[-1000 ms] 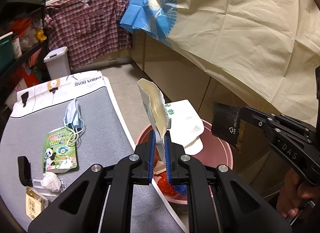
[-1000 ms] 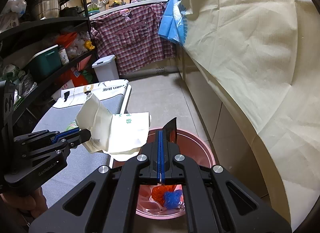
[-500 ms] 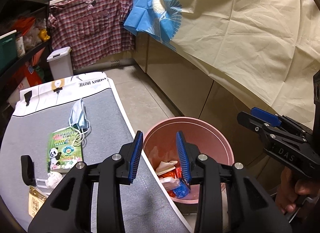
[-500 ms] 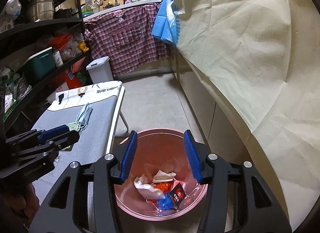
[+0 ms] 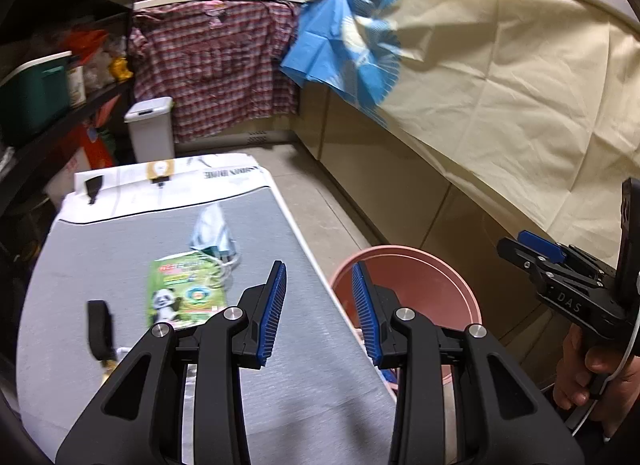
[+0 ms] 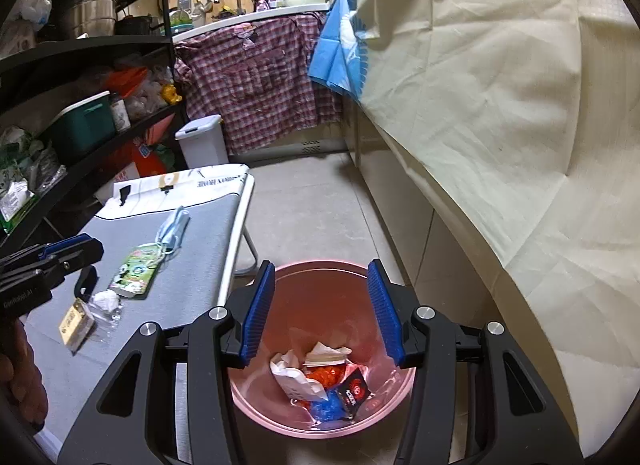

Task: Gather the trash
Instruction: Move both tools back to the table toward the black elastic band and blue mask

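Observation:
A pink bin [image 6: 320, 349] stands on the floor beside a grey table [image 5: 140, 249]. It holds a white paper bag [image 6: 294, 379], a black packet [image 6: 352, 389] and red and blue wrappers. My right gripper [image 6: 322, 305] is open and empty above the bin. My left gripper [image 5: 318, 311] is open and empty over the table's right edge, next to the bin [image 5: 420, 281]. On the table lie a green panda packet [image 5: 182, 293], a blue face mask [image 5: 212, 231], a crumpled white wad [image 6: 105, 300], a yellow packet [image 6: 74, 323] and a black clip [image 5: 98, 325].
A cream sheet [image 5: 500, 97] drapes the counter on the right, with a blue cloth [image 5: 344, 49] and a plaid shirt [image 5: 216, 65] hanging behind. A white lidded bin [image 5: 150, 129] stands at the back. Dark shelves [image 6: 60, 105] with clutter line the left.
My left gripper let go of the white paper bag and my right let go of the black packet; both now lie in the bin. The left gripper has swung left toward the table.

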Demonstrator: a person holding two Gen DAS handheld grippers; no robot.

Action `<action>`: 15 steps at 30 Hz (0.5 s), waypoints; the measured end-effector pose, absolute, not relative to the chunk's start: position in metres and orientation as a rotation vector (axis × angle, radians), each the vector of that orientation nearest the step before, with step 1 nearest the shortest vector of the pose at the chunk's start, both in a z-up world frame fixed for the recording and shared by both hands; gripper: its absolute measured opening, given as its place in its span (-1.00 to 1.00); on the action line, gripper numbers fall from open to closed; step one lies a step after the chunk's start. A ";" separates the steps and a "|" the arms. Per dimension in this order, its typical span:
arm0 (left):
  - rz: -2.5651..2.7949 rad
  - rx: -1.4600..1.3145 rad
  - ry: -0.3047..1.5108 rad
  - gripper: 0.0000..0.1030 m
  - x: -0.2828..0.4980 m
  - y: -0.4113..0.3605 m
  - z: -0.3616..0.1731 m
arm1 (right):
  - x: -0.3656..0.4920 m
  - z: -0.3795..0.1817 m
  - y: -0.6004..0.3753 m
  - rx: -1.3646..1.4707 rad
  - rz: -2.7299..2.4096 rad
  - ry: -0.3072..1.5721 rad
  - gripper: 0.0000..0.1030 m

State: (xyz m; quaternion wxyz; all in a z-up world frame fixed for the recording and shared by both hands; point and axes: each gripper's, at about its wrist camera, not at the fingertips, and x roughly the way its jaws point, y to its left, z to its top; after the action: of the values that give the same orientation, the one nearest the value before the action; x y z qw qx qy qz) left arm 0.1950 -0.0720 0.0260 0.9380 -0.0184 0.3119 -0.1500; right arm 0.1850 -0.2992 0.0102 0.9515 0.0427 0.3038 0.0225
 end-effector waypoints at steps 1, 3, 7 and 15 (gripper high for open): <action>-0.300 -0.041 0.633 -0.33 0.193 -0.066 0.028 | 0.184 0.012 -0.295 0.083 0.048 0.613 -0.04; -0.283 -0.045 0.623 -0.33 0.188 -0.053 0.031 | 0.182 0.016 -0.289 0.073 0.057 0.599 -0.06; -0.243 -0.058 0.616 -0.33 0.181 -0.024 0.033 | 0.179 0.024 -0.276 0.074 0.082 0.579 -0.08; -0.134 -0.109 0.637 -0.33 0.173 0.043 0.024 | 0.181 0.033 -0.242 0.067 0.155 0.554 -0.15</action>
State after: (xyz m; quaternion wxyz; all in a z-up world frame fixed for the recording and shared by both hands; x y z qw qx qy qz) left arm 0.1733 0.0431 0.0243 0.9460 -0.0534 0.3130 -0.0656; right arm 0.1814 -0.2417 0.0333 0.9583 0.0330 0.2733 0.0766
